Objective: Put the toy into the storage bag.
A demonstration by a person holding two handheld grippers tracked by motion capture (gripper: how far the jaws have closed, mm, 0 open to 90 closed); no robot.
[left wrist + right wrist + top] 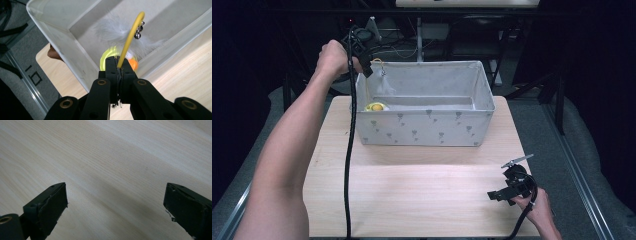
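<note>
Over the fabric bin (427, 127), the left gripper (119, 65) pinches a thin yellow wand (130, 37) (feather-tipped).

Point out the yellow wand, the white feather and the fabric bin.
yellow wand (128, 40): left gripper view, on its curved stem above the fingers.
white feather (112, 31): left gripper view, on its fluffy middle.
fabric bin (422, 129): high view, on its front wall.

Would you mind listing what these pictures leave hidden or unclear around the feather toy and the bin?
- High view: the yellow ring shows partly; the fabric bin front wall hides the floor near it.
- Left gripper view: the yellow wand lower end is hidden inside the shut left tool; the bells are too small to count; the white feather is blurred.
- Right gripper view: the open right tool faces bare table.
</note>
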